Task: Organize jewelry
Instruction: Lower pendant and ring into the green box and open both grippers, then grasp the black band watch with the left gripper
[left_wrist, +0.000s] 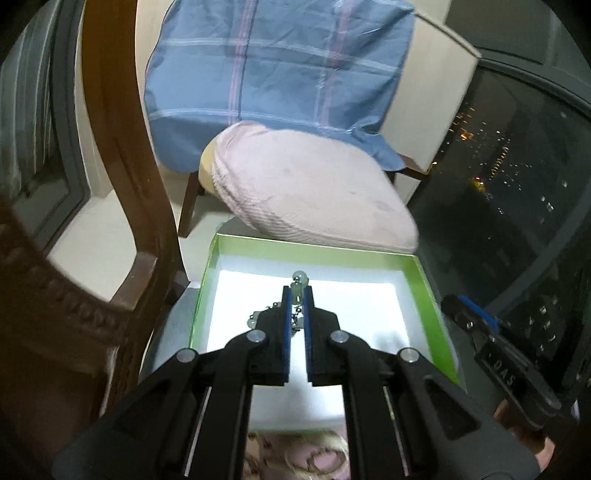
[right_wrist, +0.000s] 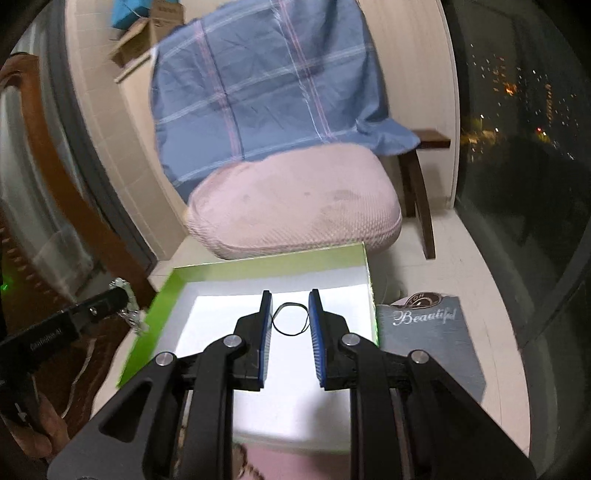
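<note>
left gripper (left_wrist: 296, 295) clamped on bead bracelet (left_wrist: 297, 286) over box (left_wrist: 424, 291)
right gripper (right_wrist: 290, 306) jaws apart; lower w/ care, drop beside black loop (right_wrist: 290, 319).

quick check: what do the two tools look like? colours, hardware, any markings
Both match: the left tool and right tool have matte black linkage arms with round silver pivot pins and flat fingers faced with ribbed blue pads. White lettering runs along each body where it shows in the other tool's view, too blurred to read reliably. No cables or sleeves are visible.
</note>
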